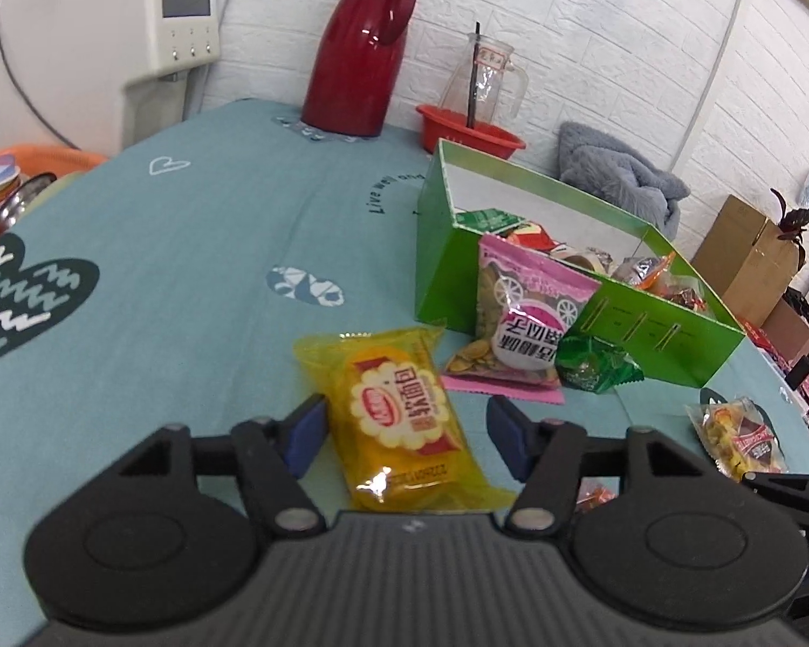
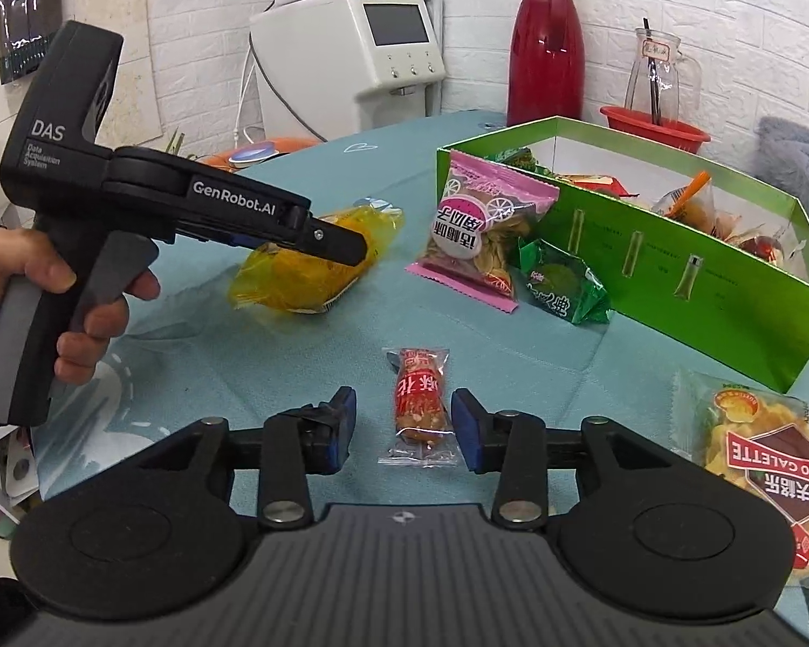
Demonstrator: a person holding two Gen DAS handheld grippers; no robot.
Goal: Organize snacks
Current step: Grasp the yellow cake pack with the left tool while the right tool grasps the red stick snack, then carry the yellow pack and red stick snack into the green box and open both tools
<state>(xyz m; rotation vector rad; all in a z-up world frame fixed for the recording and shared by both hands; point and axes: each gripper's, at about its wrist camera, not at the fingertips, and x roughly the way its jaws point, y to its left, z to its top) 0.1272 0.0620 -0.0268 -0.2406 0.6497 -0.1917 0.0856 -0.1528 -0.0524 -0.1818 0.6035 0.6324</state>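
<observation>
My left gripper (image 1: 404, 431) is open, its jaws on either side of a yellow bread packet (image 1: 399, 420) lying on the teal tablecloth; the packet also shows in the right wrist view (image 2: 307, 269) under the left gripper's body (image 2: 189, 205). My right gripper (image 2: 403, 426) is open around a small red sausage packet (image 2: 418, 399) on the cloth. A green box (image 1: 669, 334) holds several snacks. A pink seed bag (image 1: 518, 318) and a green packet (image 1: 593, 361) lean against its front wall.
A yellow chip bag (image 2: 760, 447) lies at the right near the table edge. A red thermos (image 1: 364, 48), a red bowl (image 1: 469, 129) with a glass pitcher (image 1: 485, 75), and a grey cloth (image 1: 620, 172) stand behind the box. A white machine (image 2: 350, 54) is at the back left.
</observation>
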